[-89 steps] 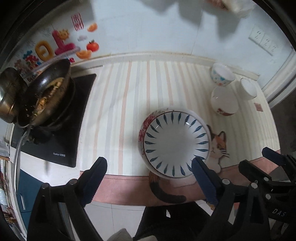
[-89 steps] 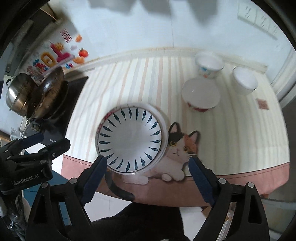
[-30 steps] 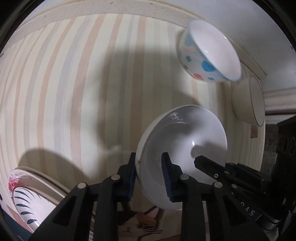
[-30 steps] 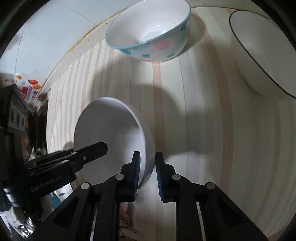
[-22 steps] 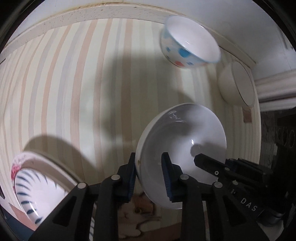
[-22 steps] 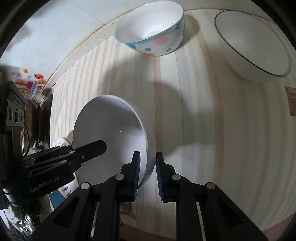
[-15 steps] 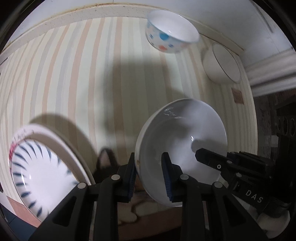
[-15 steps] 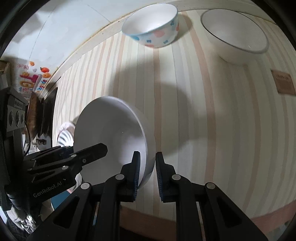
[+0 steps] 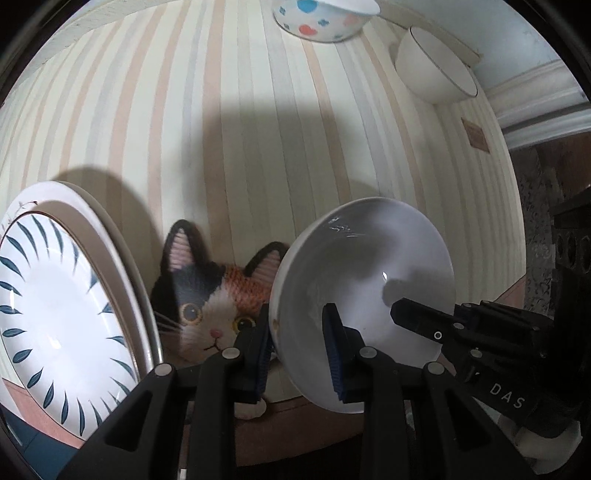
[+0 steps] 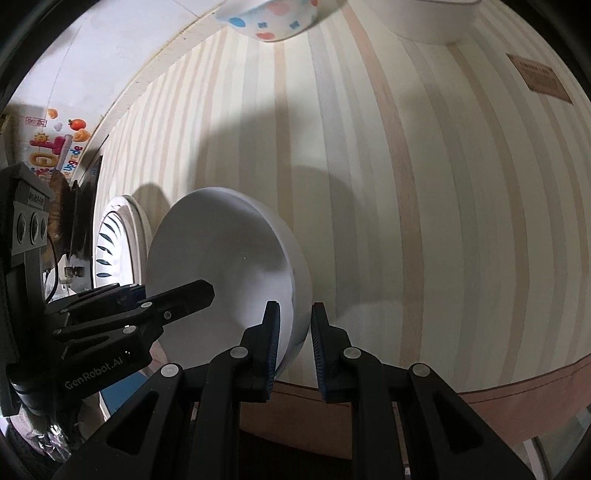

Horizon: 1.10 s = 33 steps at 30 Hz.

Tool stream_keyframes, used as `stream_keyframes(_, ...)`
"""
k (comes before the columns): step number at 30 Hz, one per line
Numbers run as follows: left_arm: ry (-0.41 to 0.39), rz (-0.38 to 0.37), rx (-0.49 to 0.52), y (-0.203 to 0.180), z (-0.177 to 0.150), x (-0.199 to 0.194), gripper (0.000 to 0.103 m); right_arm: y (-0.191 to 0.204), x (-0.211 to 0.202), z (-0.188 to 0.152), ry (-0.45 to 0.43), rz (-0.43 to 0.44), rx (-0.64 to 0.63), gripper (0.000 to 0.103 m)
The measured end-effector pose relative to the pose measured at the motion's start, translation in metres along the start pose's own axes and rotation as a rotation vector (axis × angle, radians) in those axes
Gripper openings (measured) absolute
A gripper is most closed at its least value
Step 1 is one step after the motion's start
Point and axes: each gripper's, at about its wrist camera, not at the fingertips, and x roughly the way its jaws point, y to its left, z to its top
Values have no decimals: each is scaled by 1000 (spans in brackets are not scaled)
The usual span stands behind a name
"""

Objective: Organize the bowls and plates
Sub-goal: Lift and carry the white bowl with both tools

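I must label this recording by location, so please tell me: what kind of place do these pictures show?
Most likely a home kitchen counter. A striped mat with a cat picture covers the surface, ceramic bowls and a blue-leaf plate stand on it, and colourful stickers decorate the wall.

1. The right claw (image 10: 293,328) is closed on the rim of a plain white bowl (image 10: 221,266), 1 blue-padded finger inside the rim and 1 outside.
2. The left claw (image 10: 177,291) reaches in from the left, with 1 black finger lying across the bowl's inside; its other finger is hidden.
3. The bowl is held above the striped cloth (image 10: 369,166) that covers the table.
4. Left of the bowl and partly behind it lies a plate with blue leaf marks (image 10: 110,240).
5. At the top edge stand 2 more bowls: a bowl with blue and red spots (image 10: 277,18) and, to its right, a white bowl (image 10: 428,22).
6. A small brown label (image 10: 539,77) sits on the cloth at upper right.
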Motion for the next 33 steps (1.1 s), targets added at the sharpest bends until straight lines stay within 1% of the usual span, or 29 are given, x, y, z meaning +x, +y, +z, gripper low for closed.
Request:
stream_keyframes(7,24,19,22,-11,1,17,24,-7,4,-3,-4,-21,2,19)
stream_keyframes(9,25,26,33,-13,0,17,24,-8,4,-3,-3,-15,3,19)
stream_keyframes(12,34,43,38,-14,1,12,24,-12,3,-2,25,-4,15,19)
stream_keyframes(14,14,64,38,-14,1,0,24,-17,-8,0,24,9,25,19)
stream_keyframes(16,-22,83,39,-13,4,-20,24,-27,-31,4,4,31,45,21)
stream_keyframes(17,-55,95,40,-13,11,-36,25,-31,-40,6,-10,38,55,23)
stream_keyframes(18,-72,99,37,-13,16,-42,28,-37,-55,12,-38,31,66,24)
stream_keyframes(19,-102,93,21,-13,28,-56,30,-41,-65,17,-57,20,72,25)
stream_keyframes(21,-138,61,-6,-10,54,-70,35,-49,-86,34,-107,24,92,28)
stream_keyframes(23,-170,31,-56,-4,90,-79,36,-53,-104,65,-152,54,105,33)
stream_keyframes(24,-175,15,-73,-1,103,-80,36,-52,-109,82,-171,57,99,33)
stream_keyframes(25,-178,-3,-103,4,125,-79,36,-49,-112,98,-191,58,88,33)
stream_keyframes(27,-177,-25,-141,12,158,-75,36,-41,-116,142,-229,67,60,33)
stream_keyframes(29,-163,-33,-173,18,187,-66,36,-34,-113,184,-241,86,44,33)
stream_keyframes(31,-144,-40,-202,21,216,-54,36,-27,-109,224,-246,65,28,33)
stream_keyframes(33,-130,-44,-224,23,231,-43,36,-17,-99,262,-231,36,0,33)
